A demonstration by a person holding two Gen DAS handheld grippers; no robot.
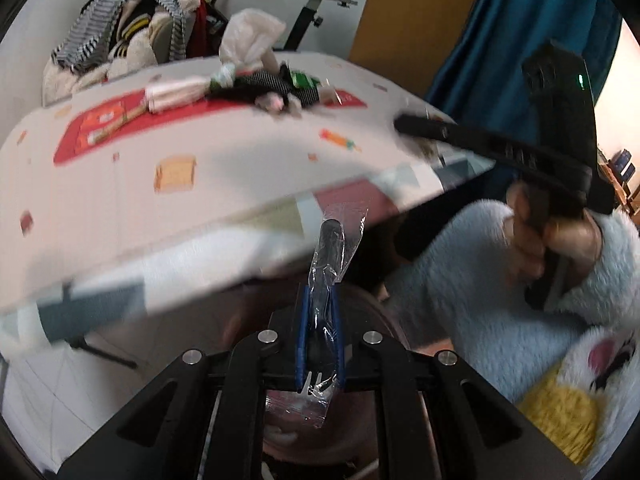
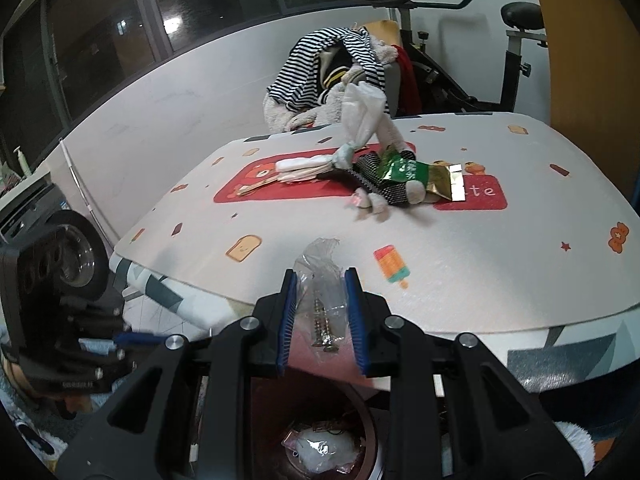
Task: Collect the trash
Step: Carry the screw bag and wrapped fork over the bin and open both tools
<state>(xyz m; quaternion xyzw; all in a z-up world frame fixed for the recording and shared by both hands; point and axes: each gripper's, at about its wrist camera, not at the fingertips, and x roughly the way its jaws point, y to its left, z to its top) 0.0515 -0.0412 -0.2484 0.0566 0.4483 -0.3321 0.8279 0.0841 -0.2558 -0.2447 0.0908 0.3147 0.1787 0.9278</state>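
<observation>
Left tool (image 1: 320,320) is clamped on a wrapped plastic fork (image 1: 325,280); right tool (image 2: 322,312), narrowed around a screw bag (image 2: 324,300) at 12 o'clock, could be emptied beside the bin (image 2: 320,448) if slack.

Light: bright, even indoor.
Blur: left view's table (image 1: 240,176) smeared by motion.
Edges: fisheye bending, dark corners.
Windows (image 2: 100,36): dark, small reflections.

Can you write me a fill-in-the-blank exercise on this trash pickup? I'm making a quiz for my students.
1. The left gripper is shut on a wrapped black plastic ____.
2. The clear bag between the right gripper fingers contains metal ____.
3. The snack wrapper left on the table is mainly ____.

Missing: fork; screws; green
</observation>
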